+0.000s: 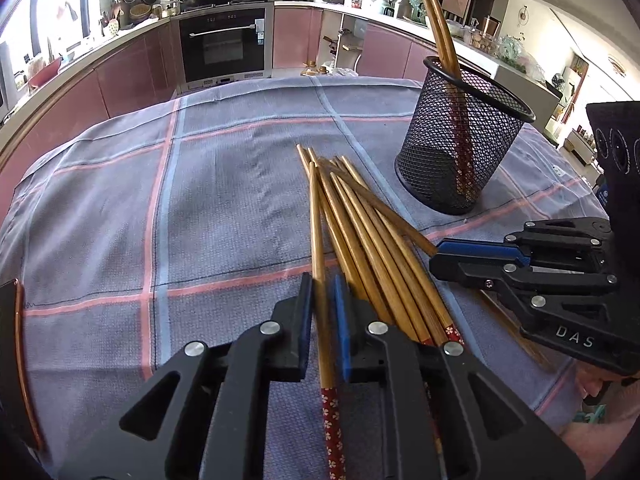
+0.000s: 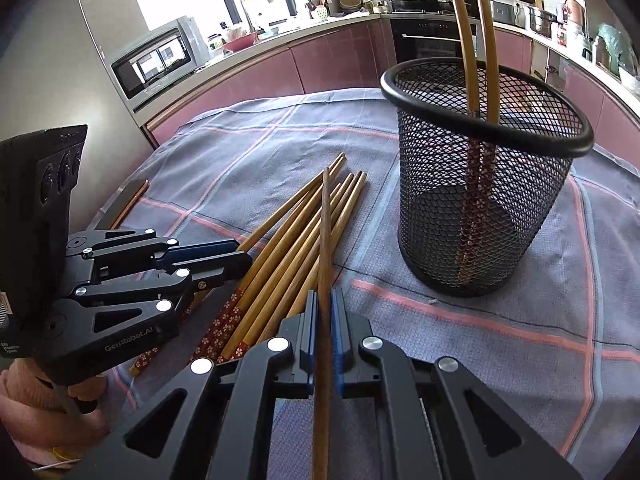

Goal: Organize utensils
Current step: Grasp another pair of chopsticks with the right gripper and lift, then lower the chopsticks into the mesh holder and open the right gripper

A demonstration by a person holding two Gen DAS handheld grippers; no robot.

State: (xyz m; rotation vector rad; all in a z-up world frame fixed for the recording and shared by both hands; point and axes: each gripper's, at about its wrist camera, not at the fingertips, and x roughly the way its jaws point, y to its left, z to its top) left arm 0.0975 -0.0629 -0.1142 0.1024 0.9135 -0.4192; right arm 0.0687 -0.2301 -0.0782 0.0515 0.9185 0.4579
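While each gripper [image 1: 323,300] [image 2: 325,316] pinches one chopstick [image 1: 320,264] [image 2: 326,240]: two chopsticks [image 2: 476,40] in one mesh cup [image 2: 480,208].

Black mesh holder [image 1: 460,148], tan chopsticks [image 1: 360,240], blue-grey checked cloth [image 1: 160,200]

Wood chopsticks [image 1: 360,216], matt; black metal mesh cup [image 1: 464,148]; woven cloth tablecloth [image 1: 224,184].
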